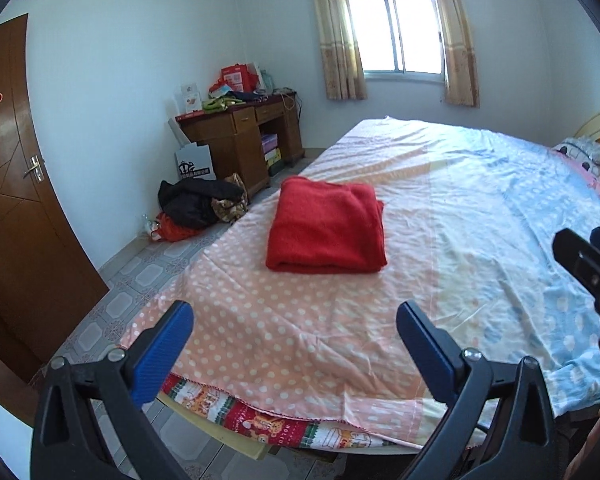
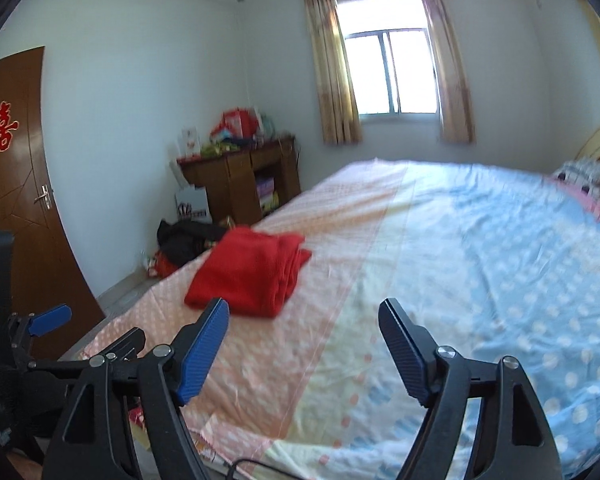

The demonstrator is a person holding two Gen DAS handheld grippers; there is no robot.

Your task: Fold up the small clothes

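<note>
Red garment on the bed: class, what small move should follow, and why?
Probably none on it beyond drawing back: the red garment already lies folded in a neat stack on the bedspread, and both tongs, left and right, stand open and empty, clear of it.

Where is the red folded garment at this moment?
The red folded garment lies on the pink dotted part of the bedspread, near the bed's left edge in both views, ahead of both open grippers, with the wooden desk behind it.
</note>
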